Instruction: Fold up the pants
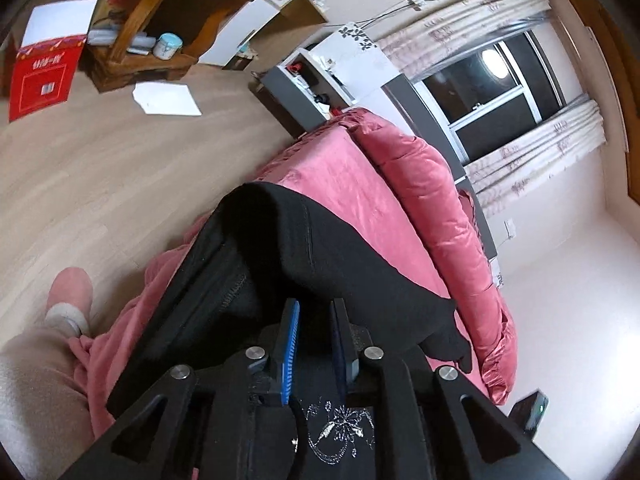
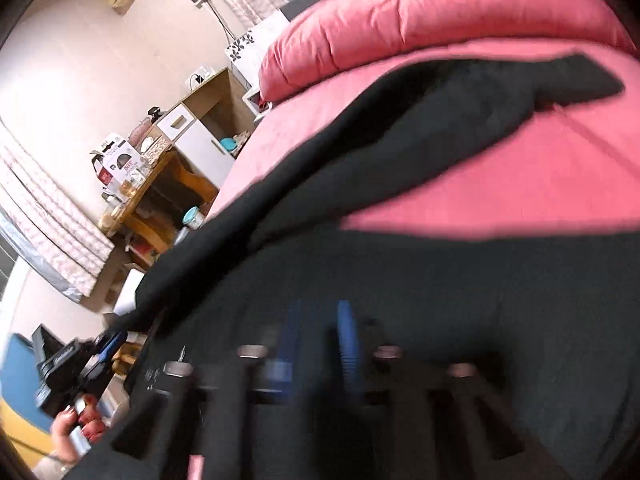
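Two grippers work black pants (image 1: 320, 248) on a pink bed (image 1: 340, 168). Left gripper (image 1: 314, 340) stands slightly apart, pads off the cloth; right gripper (image 2: 320, 344) looks parted, though blur hides any grip. Folding seems partly done.

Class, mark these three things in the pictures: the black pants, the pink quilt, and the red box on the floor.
black pants (image 1: 320, 240): left wrist view, on the leg fabric by the seam.
pink quilt (image 1: 420, 184): left wrist view, on its puffy folded roll.
red box (image 1: 42, 80): left wrist view, on its red printed face.

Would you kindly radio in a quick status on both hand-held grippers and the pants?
Left hand-held gripper slightly open above black pants. Right hand-held gripper blurred, part open, nothing visibly clamped. Pants lie draped across pink bedspread. Nothing in the way.
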The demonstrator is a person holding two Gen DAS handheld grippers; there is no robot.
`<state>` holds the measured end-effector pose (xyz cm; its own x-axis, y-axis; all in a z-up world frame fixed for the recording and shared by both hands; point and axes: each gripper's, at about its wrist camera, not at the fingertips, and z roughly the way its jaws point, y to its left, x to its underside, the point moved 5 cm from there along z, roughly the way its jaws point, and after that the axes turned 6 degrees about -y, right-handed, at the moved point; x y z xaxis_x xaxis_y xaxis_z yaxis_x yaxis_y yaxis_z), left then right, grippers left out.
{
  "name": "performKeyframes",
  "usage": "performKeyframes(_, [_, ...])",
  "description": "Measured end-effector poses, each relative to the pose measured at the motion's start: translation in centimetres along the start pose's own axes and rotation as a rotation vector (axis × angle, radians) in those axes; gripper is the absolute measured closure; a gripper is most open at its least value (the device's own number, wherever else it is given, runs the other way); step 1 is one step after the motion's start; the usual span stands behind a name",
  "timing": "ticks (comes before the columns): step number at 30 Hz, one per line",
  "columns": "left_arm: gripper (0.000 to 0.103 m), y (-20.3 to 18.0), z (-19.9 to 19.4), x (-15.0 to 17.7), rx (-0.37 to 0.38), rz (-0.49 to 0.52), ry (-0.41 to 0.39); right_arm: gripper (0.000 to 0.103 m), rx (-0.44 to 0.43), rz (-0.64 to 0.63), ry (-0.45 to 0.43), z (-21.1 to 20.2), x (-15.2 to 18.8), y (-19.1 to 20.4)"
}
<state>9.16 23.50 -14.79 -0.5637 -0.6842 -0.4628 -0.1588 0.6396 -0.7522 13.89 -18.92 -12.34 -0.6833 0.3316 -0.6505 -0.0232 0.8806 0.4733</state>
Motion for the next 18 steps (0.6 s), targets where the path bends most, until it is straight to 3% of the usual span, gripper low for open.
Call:
performKeyframes(1, [0.085,0.0,0.0,0.0,0.004,-0.013,0.004,0.035,0.016,-0.012,-0.009,0.4,-1.4,0.0])
performKeyframes(2, [0.077,-0.1,0.1,0.1,0.005,-0.022,0.009,0.034,0.025,-0.019,-0.018,0.9,-3.0,0.1])
performKeyframes(5, [0.068,-0.9,0.3,0.5,0.016,-0.021,0.031,0.034,0.010,-0.016,-0.051,2.3,-7.3,0.5])
performKeyframes(10, [0.042,-1.1,1.6,1.8,0.035,-0.068,0.087,0.034,0.078,0.064,0.008,7.3,-11.6,-0.2])
performKeyframes(13, [0.040,-0.7,3.5,3.1,0.052,-0.137,0.174,0.035,0.094,0.134,0.019,9.6,-12.5,-1.3])
performKeyframes(15, [0.042,-0.8,4.3,3.6,0.049,-0.135,0.198,0.056,0.089,0.165,0.028,10.7,-12.5,-2.1])
performKeyframes(16, [0.043,-1.0,4.5,3.7,0.050,-0.123,0.197,0.083,0.079,0.170,0.039,11.3,-12.7,-2.1])
performKeyframes(17, [0.051,-1.2,4.8,3.8,0.050,-0.111,0.205,0.092,0.075,0.173,0.057,11.8,-12.6,-2.0])
performKeyframes(18, [0.061,-1.3,5.3,4.1,0.039,-0.101,0.227,0.092,0.079,0.178,0.065,11.9,-12.4,-2.2])
